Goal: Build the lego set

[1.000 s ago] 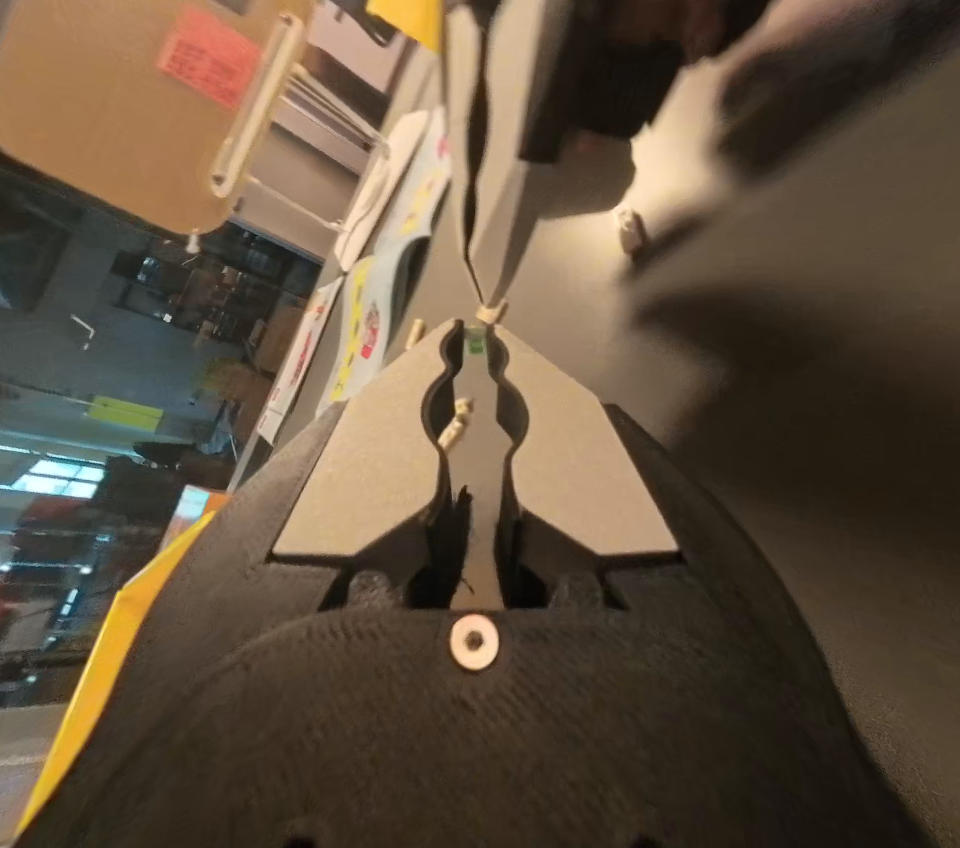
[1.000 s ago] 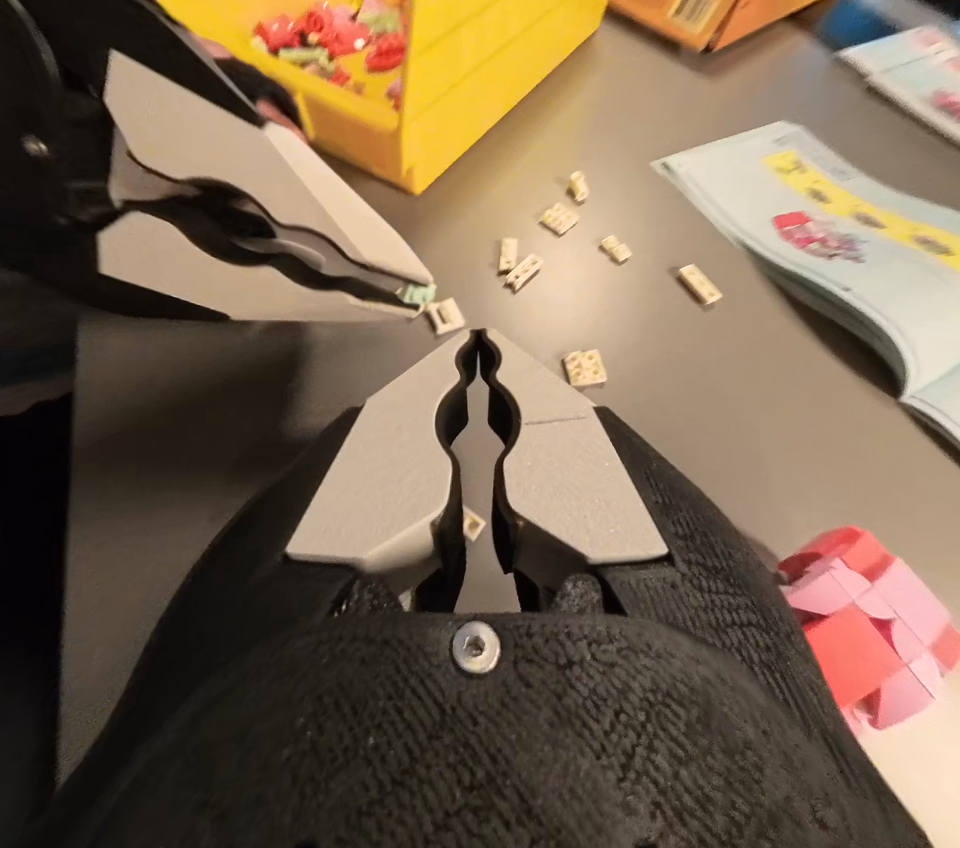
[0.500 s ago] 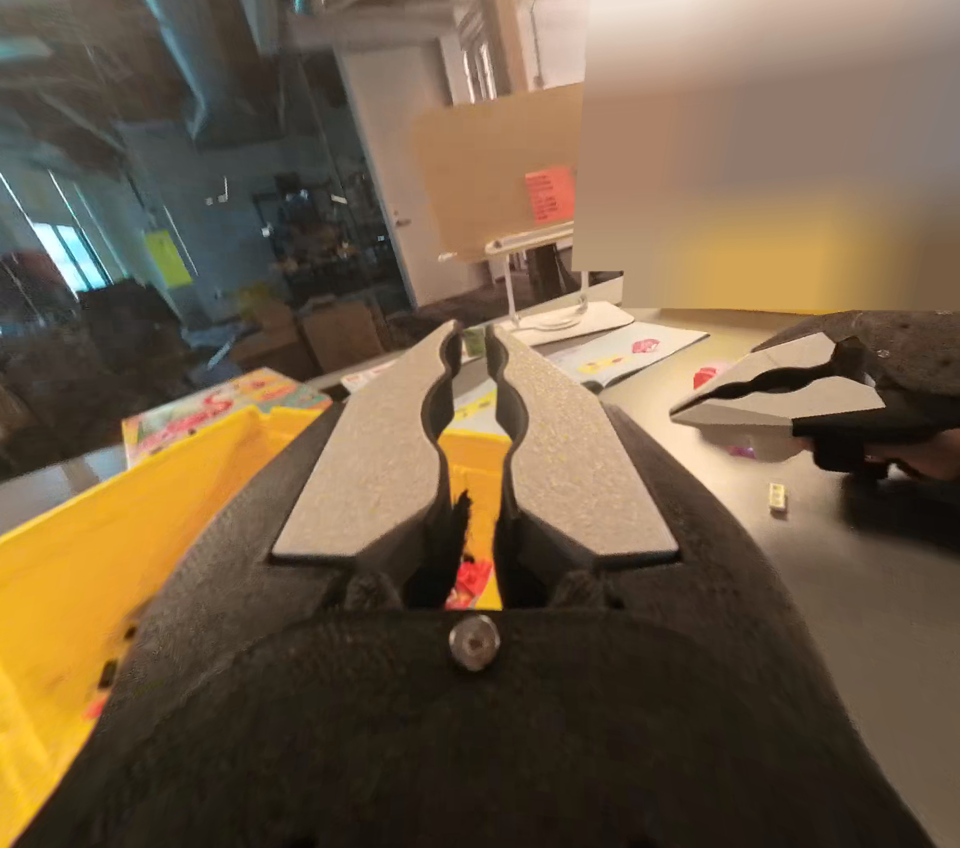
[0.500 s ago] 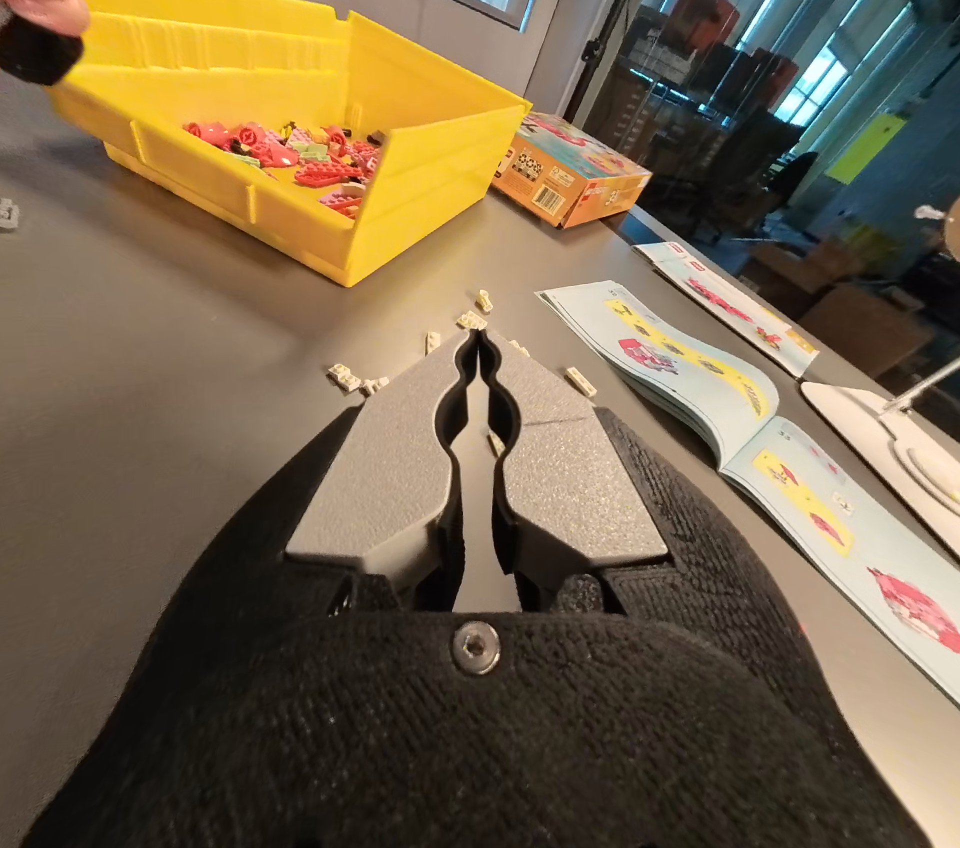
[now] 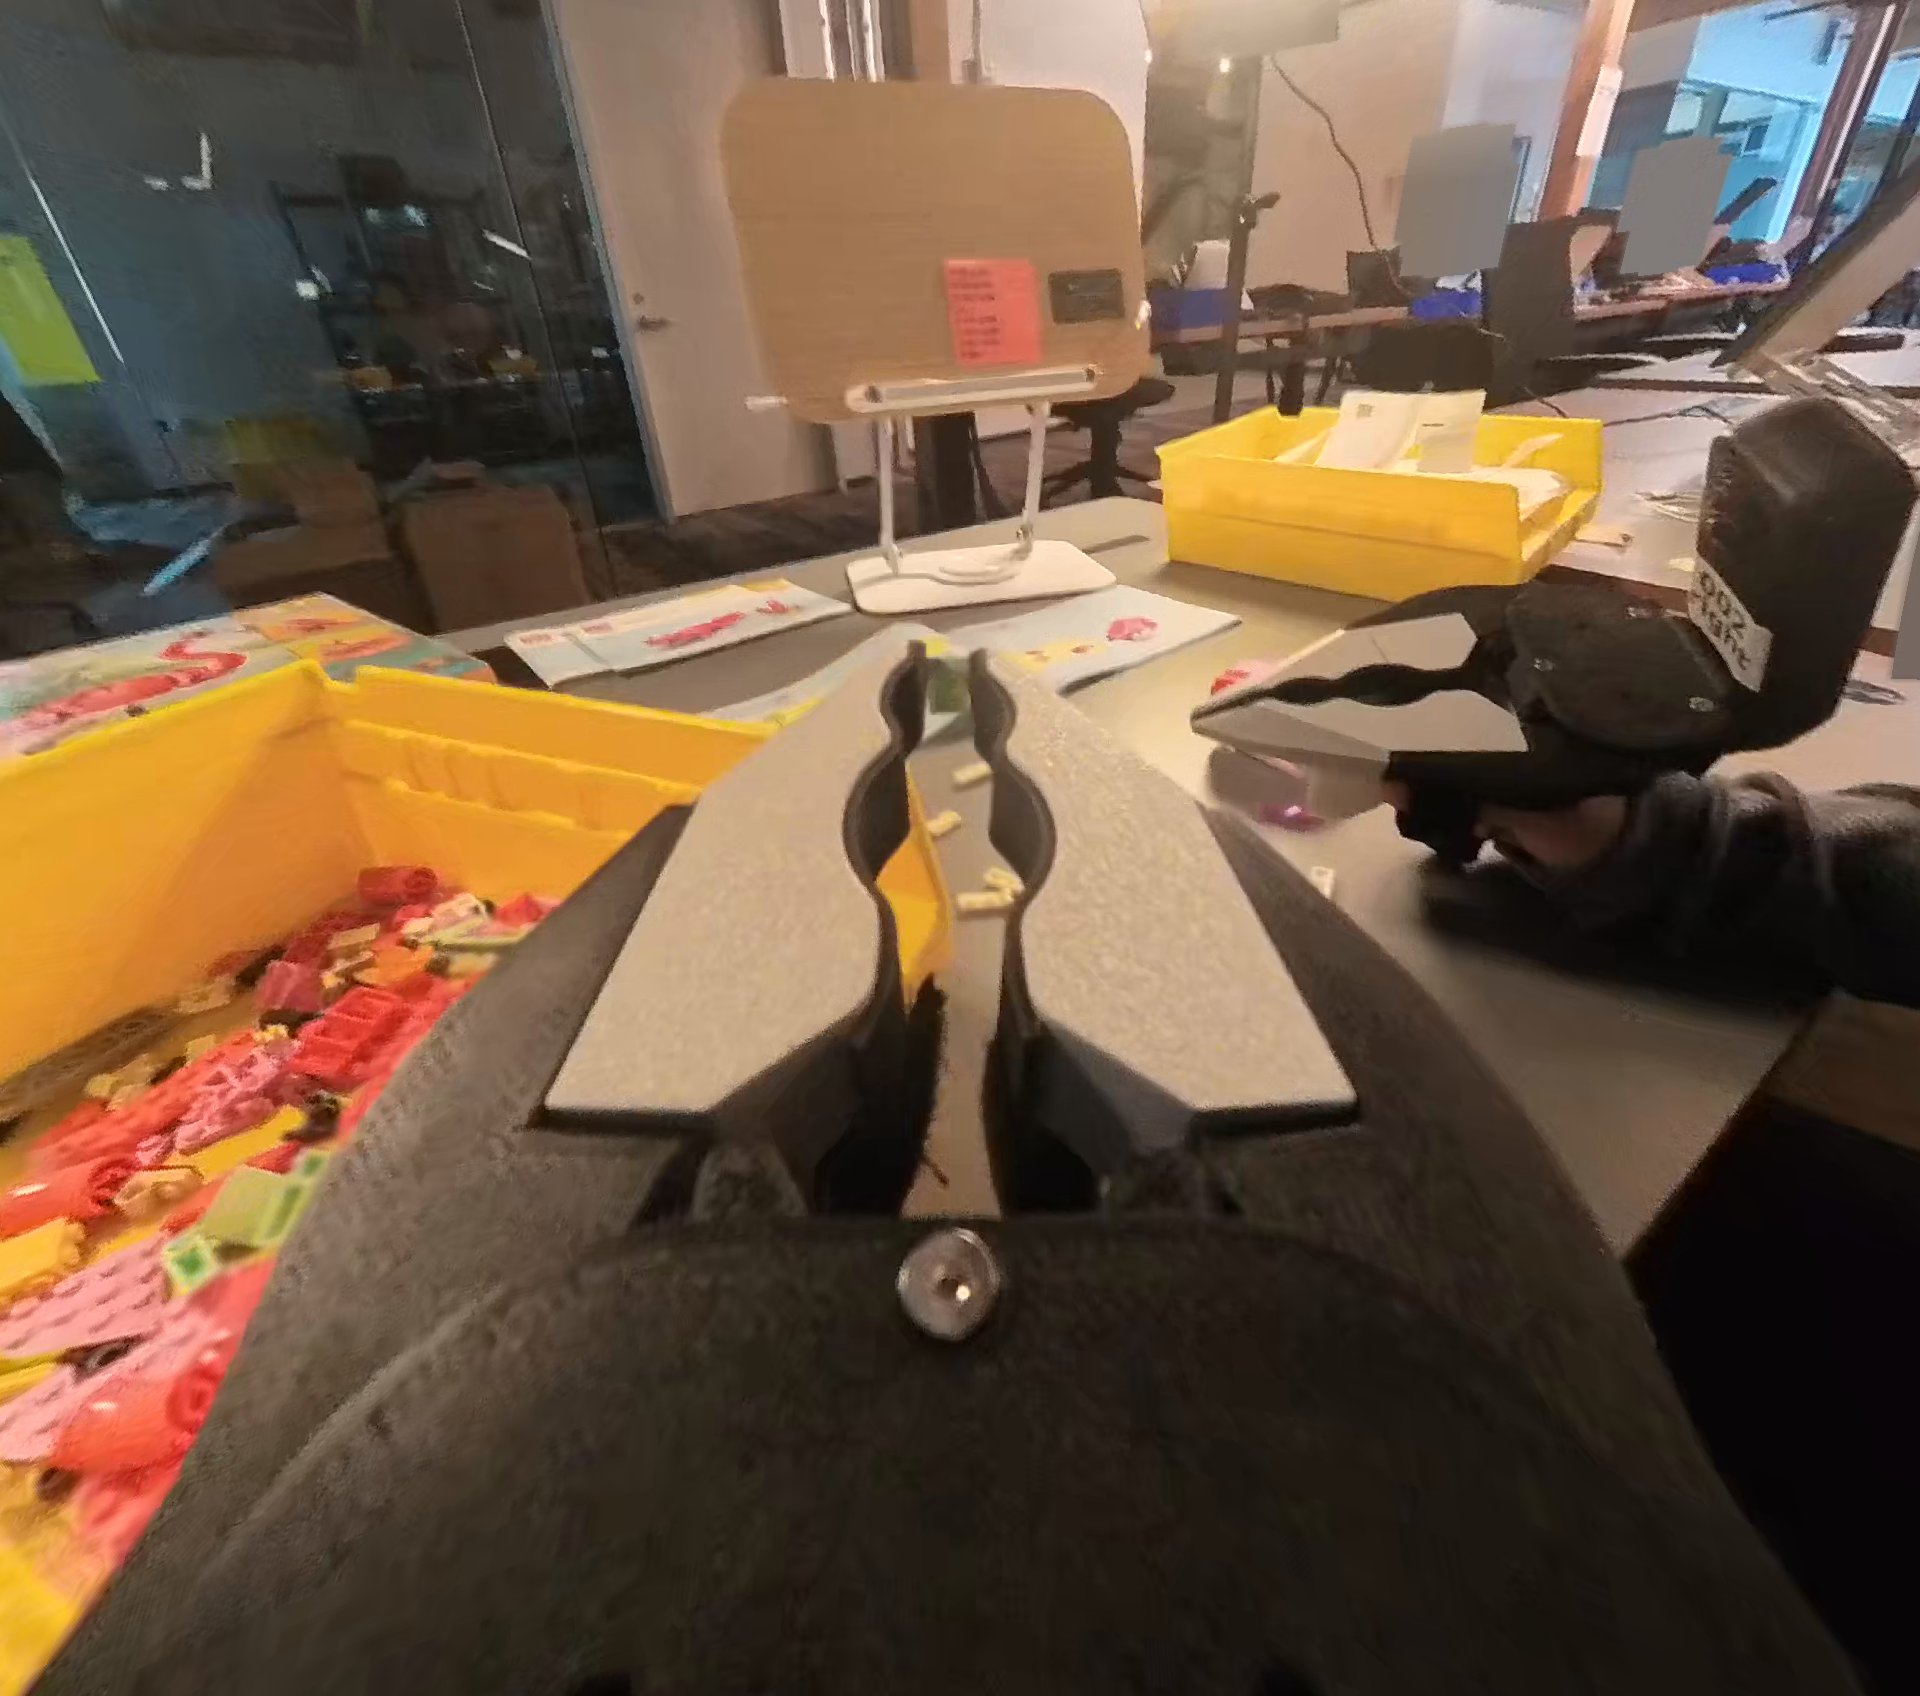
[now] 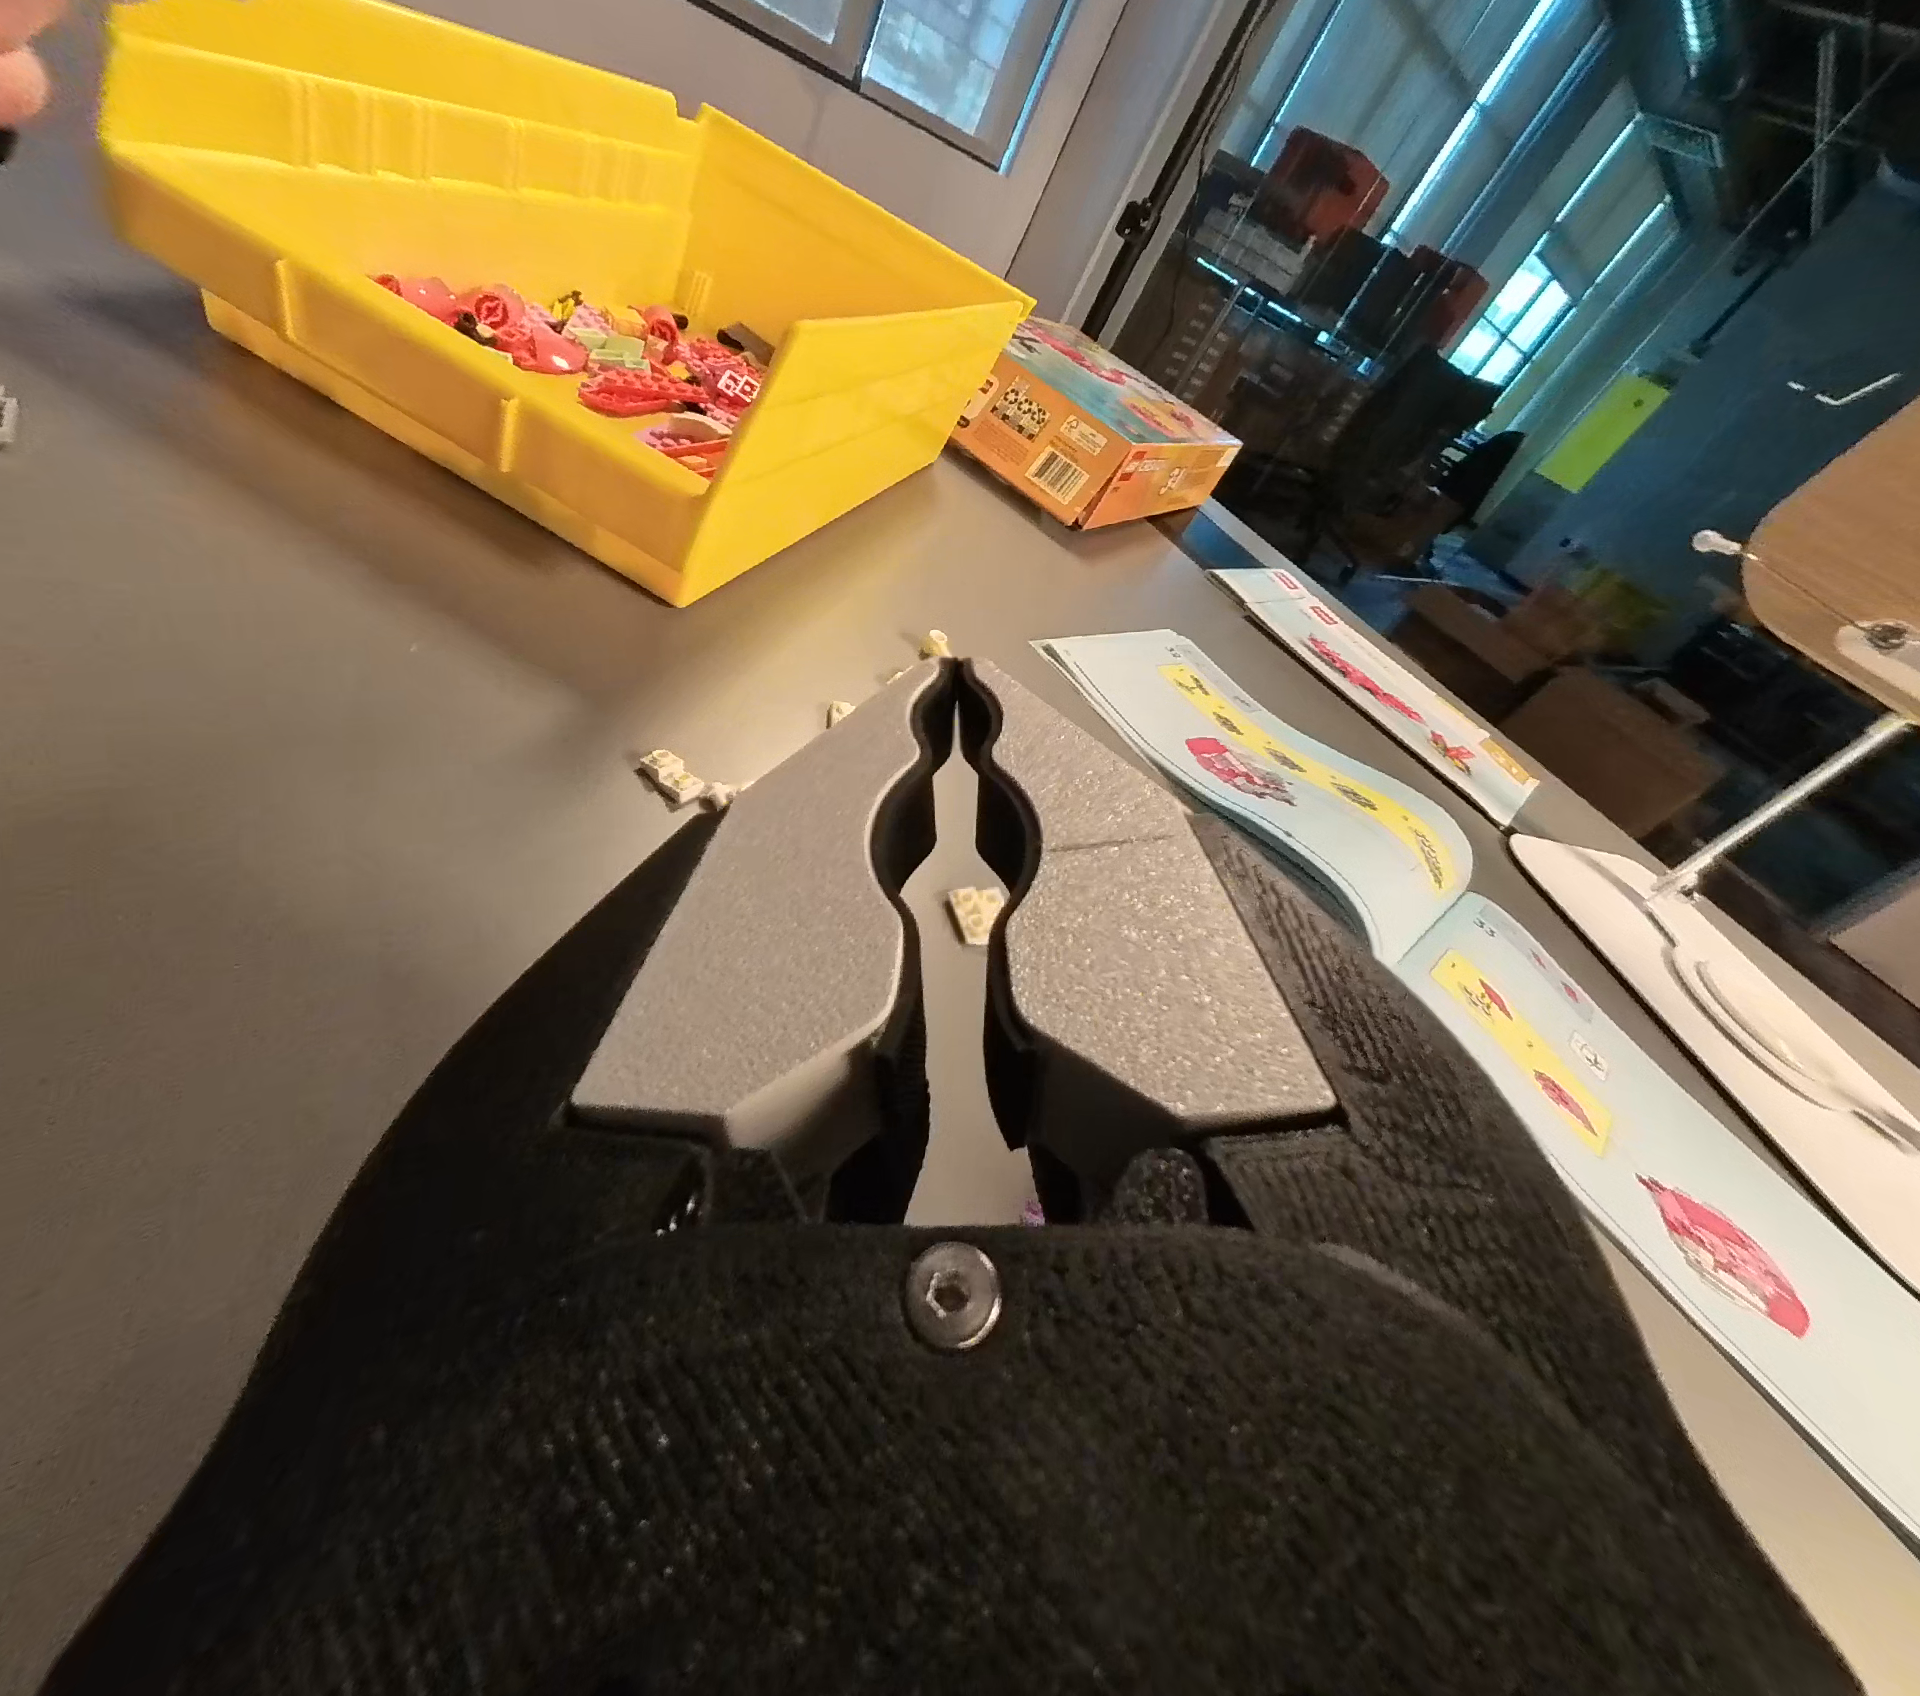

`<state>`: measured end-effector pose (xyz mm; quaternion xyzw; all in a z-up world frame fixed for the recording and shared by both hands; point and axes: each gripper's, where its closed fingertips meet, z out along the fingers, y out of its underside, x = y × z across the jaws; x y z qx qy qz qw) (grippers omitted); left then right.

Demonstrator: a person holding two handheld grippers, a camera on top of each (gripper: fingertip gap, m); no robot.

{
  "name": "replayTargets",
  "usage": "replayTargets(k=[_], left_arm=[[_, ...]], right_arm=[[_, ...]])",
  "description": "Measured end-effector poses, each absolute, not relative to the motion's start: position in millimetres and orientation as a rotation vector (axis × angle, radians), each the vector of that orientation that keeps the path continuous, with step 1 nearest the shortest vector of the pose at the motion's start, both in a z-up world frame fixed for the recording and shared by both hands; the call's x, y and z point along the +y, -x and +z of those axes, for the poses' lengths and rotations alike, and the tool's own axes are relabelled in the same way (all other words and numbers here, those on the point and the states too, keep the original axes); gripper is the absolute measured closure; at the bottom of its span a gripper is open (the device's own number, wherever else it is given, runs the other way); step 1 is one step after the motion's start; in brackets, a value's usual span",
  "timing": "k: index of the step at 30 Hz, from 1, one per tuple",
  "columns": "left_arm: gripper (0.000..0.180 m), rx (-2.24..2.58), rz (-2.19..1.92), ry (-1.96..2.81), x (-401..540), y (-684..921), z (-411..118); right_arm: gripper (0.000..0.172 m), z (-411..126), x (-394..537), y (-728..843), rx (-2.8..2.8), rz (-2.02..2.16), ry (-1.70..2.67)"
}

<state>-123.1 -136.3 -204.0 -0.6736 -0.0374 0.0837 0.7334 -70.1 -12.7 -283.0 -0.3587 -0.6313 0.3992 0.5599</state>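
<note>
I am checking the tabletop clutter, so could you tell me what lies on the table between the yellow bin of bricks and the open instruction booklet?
In the right wrist view, small cream bricks lie scattered on the grey table between the yellow bin and the open booklet.

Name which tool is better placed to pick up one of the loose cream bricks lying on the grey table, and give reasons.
Right. The right tool is shut on nothing and sits low over the cream bricks. The left tool already grips a small green piece and is raised beside the yellow bin.
</note>
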Motion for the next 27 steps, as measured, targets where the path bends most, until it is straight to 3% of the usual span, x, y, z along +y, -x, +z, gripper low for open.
replayTargets(k=[11,21,24,27], left_arm=[[0.173,0.012,-0.051,2.183,-75,44,-335],[0.173,0.245,-0.142,2.955,-86,45,-367],[0.172,0.308,-0.202,3.000,-73,38,-370],[0.149,0.290,-0.288,2.985,-63,30,-369]], right_arm=[[0.172,-275,2,64,-1.409,0.968,0.880],[0.172,-247,34,47,-1.182,0.932,0.880],[0.172,-237,52,35,-1.075,0.932,0.901],[0.172,-235,60,31,-1.037,0.937,0.922]])
